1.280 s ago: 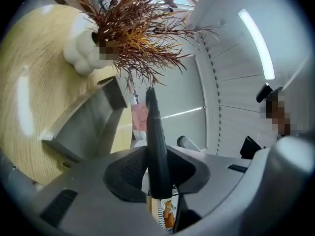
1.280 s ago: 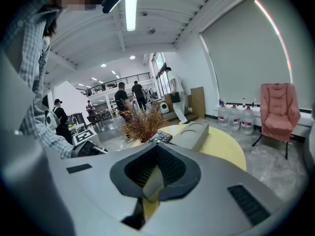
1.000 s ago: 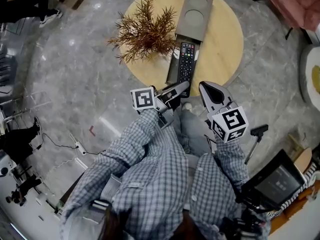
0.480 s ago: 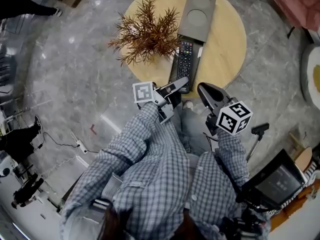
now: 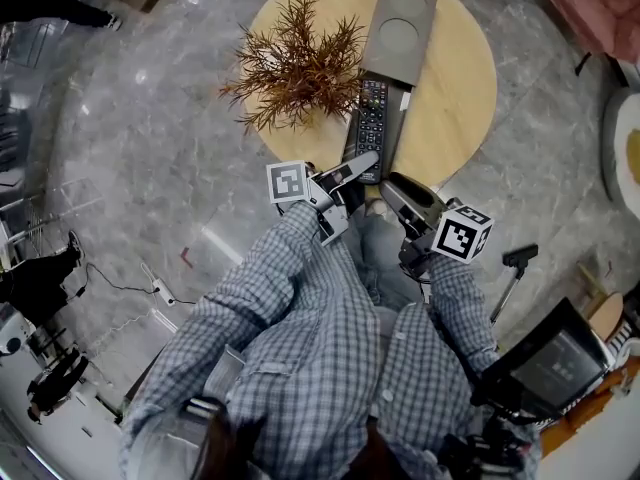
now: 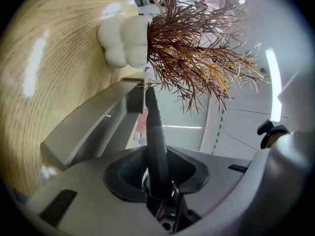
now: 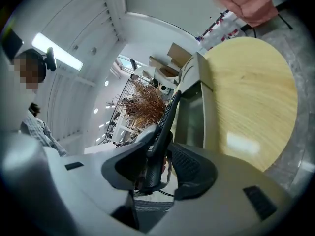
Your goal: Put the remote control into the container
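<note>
Two hand-held grippers meeting at the near end of a remote control (image 5: 372,128) on a round wooden table (image 5: 462,88).
The left gripper (image 5: 362,165) is clamping the remote edge-on between half-closed jaws. The right gripper (image 5: 392,185) – its jaws have just been opening – is standing wide, the remote between its pads but not pinched. The remote's far end is lying in the grey container (image 5: 402,30)'s open end, beside a dried plant (image 5: 295,63).

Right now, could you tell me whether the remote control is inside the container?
Partly in: the remote control lies along the grey container, but the left gripper holds its near end.
</note>
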`<state>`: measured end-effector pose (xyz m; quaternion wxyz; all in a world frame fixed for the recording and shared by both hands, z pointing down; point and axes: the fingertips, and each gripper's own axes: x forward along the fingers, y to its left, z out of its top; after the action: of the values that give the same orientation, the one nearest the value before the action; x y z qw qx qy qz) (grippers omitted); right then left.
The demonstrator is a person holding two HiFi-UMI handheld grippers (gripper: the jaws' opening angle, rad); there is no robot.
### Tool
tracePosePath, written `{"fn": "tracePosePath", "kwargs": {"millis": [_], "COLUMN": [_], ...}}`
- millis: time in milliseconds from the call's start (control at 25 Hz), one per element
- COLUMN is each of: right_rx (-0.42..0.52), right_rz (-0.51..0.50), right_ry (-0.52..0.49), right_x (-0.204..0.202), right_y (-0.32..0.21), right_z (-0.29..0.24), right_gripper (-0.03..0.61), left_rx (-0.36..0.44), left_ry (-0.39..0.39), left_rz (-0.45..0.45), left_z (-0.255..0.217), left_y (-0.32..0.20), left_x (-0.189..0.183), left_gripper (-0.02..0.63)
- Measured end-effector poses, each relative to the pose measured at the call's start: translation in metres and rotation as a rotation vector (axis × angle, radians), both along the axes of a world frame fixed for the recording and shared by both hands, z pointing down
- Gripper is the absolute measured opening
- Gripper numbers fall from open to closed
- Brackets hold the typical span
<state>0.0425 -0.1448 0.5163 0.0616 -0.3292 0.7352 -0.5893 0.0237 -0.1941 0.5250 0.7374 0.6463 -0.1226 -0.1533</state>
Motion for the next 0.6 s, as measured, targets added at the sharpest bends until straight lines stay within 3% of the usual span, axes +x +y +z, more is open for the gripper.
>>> {"fn": "tracePosePath", "kwargs": {"millis": [240,440,600], "right_rx": [-0.056,-0.081,-0.096], "right_rz": [0.065,0.084,0.113], "right_ry": [-0.140,-0.175,-0.203], "right_x": [-0.009,-0.014,-0.012], "right_y": [-0.002,-0.005,-0.005], "right_z": [0.000,0.000,0.000], "right_gripper": [0.147,0.146,0.103], "left_rx": [-0.002,-0.011,-0.005], "left_ry": [0.040,0.051,0.054], "left_rz": [-0.023,-0.013,0.001], "left_z": [-0.003,-0.004,-0.004], "left_y": [-0.003,-0.001,0.000], "left_x": [0.002,0.007,0.008], "left_gripper": [0.117,0.117,0.117]}}
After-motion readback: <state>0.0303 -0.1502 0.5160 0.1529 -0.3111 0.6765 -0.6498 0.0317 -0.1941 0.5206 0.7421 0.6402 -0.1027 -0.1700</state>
